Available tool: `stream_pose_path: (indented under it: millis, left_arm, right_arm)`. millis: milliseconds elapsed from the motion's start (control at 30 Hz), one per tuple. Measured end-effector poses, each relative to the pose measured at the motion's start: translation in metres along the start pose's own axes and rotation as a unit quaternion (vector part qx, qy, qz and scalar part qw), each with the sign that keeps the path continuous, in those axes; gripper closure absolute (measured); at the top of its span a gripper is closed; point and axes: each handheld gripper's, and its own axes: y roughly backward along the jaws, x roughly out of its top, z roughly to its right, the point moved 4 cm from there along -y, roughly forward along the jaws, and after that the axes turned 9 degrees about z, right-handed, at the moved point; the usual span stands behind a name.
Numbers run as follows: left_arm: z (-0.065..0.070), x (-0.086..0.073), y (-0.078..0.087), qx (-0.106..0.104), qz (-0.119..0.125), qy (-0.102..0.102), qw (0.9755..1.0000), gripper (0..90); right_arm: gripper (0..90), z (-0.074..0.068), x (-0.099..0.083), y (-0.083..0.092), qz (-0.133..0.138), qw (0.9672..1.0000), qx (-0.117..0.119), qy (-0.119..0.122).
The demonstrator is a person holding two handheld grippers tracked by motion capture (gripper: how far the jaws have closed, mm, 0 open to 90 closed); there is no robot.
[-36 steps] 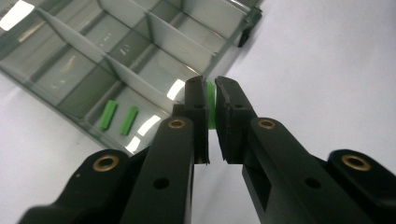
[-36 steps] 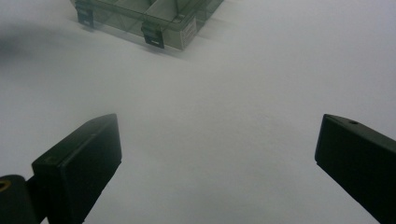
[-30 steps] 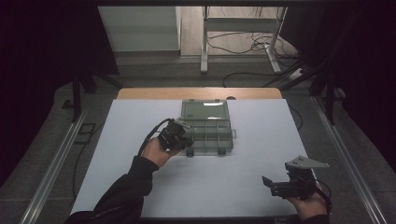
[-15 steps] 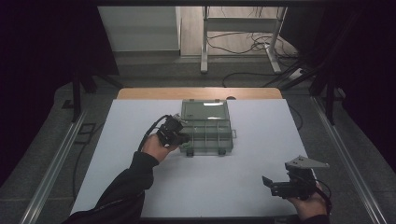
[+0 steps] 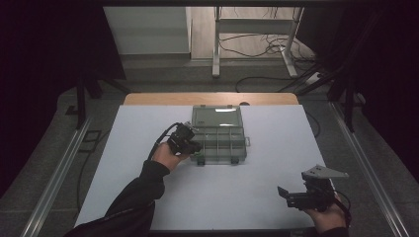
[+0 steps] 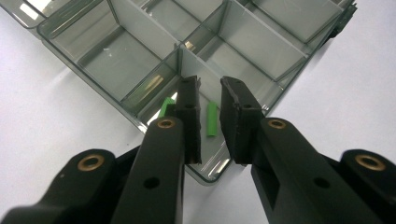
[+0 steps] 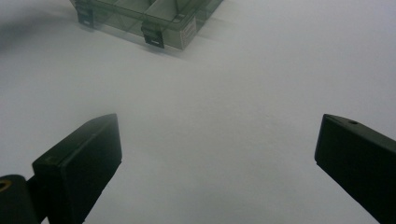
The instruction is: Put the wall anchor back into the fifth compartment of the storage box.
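Two green pieces (image 6: 211,119) lie in the box's (image 5: 218,132) near corner compartment, frame centre. Left gripper (image 6: 209,93) has just parted its jaws slightly, empty—likely a release. Right gripper (image 7: 217,140) gapes wide, idle.

- 1 clear compartment box (image 5: 218,134), lid open
- 2 small green pieces (image 6: 212,119) in its near corner compartment
- 2 dark latches (image 7: 153,36) on the box front
- 2 claws: left claw (image 6: 208,100), right claw (image 7: 217,154)
- 1 white surface (image 5: 222,192)
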Motion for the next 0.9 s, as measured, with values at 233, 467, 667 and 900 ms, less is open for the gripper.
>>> stream_pose_path:
  millis: [233,467,667,900]
  left_arm:
    - [0.001,-0.005,0.009,0.005,0.009,0.003,0.9999,68.0]
    - [0.005,-0.006,0.023,0.007,0.024,0.005,0.9997,57.7]
    - [0.009,-0.005,0.035,0.007,0.042,0.006,0.9991,49.9]
    - [0.012,-0.008,0.048,0.007,0.066,0.0,0.9978,39.9]
  right_arm:
    - [1.1,0.0,0.0,0.0,0.001,1.0,-0.001,0.001]
    - [1.1,0.0,0.0,0.0,0.002,1.0,-0.001,0.0]
    - [1.1,0.0,0.0,0.001,0.004,1.0,0.0,-0.001]
    - [1.1,0.0,0.001,0.001,0.005,1.0,0.0,-0.003]
